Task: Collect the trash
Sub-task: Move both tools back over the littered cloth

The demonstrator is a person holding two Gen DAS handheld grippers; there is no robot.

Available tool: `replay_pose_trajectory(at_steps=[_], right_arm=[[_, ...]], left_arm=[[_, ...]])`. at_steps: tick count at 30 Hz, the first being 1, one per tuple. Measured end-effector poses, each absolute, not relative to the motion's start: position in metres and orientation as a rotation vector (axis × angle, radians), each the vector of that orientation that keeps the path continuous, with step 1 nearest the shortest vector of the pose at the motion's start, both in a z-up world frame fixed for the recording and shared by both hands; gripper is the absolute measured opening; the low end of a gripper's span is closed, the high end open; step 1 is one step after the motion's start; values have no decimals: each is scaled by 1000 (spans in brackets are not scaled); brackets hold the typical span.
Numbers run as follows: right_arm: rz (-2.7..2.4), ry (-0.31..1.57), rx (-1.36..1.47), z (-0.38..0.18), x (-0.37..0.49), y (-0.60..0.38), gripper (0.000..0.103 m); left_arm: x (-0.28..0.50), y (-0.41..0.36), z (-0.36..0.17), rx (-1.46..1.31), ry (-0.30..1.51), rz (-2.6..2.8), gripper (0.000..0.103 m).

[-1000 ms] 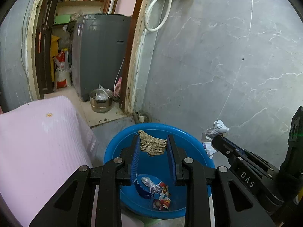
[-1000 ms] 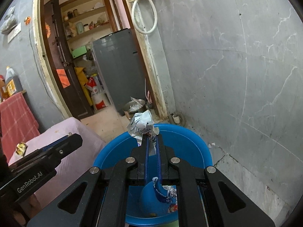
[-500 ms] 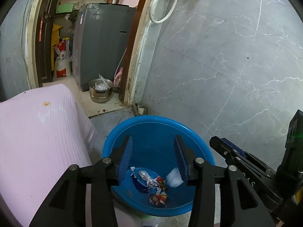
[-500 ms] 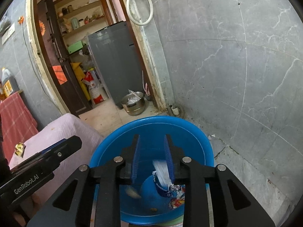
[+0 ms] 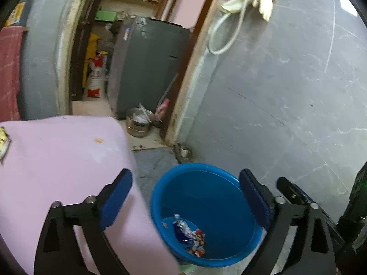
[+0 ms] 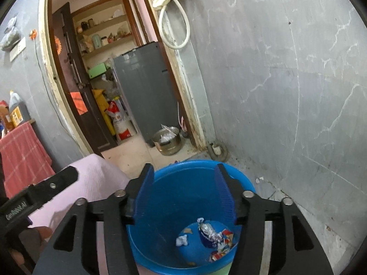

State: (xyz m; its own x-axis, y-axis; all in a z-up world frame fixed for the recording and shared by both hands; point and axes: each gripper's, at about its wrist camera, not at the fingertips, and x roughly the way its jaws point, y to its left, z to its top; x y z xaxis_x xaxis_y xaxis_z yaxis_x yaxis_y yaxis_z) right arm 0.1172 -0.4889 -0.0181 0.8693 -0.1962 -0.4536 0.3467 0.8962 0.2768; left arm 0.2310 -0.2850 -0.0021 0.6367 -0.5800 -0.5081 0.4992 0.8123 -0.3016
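both tools have just been opening over the blue tub (image 6: 160, 247) & nothing sits between the jaws now: left tool (image 5: 185, 197) stands spread v. wide, right tool (image 6: 183, 192) spread about halfway, both empty. a sec ago the left one pinched a tan fibrous wad & the right one a crumpled white paper; half a sec ago both bits were already dropping into the tub. so that pair of trash counts as delivered, imo. the left view has also swung off to the side, so the tub now lies right of centre there w/ the pink cloth-covered surface (image 5: 57, 160) filling the lower left, which looks like that hand is already leaving for the next pick. trash now: in the right view a small white paper scrap (image 6: 182, 240) lies on the tub bottom beside a shiny foil & blue wrapper bundle (image 6: 209, 232) w/ red/white bits by it; a tiny tan fleck (image 6: 188, 230) close by may be part of the fibrous wad, can't tell for sure. left view shows the same wrapper heap (image 5: 187, 232) low in the tub. more to collect: a yellowish wrapper (image 5: 3, 142) rests at the far left edge of the pink surface, well apart from the tub; prob. the next target.
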Motion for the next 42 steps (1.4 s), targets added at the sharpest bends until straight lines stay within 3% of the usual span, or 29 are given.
replay_pose_trajectory(at_steps=[2,7,12,33,42], right_arm=[[-281,404,365,-14,116,-487,79],[-253,367,358,-4,117,-475,86],[-201,327,355,6,120,-457,102],[98,290,251,25,185,-320,103],[225,352,121,21,219,-256,103]], left_arm=[[231,-274,5,-140,610,-588,99],[231,-237,21,-129,555,-511,100],[224,-202,29,-104,497,-445,101],[211,-55,28,-23,344,-134,102],[221,4,7,-39,393,-44,101]])
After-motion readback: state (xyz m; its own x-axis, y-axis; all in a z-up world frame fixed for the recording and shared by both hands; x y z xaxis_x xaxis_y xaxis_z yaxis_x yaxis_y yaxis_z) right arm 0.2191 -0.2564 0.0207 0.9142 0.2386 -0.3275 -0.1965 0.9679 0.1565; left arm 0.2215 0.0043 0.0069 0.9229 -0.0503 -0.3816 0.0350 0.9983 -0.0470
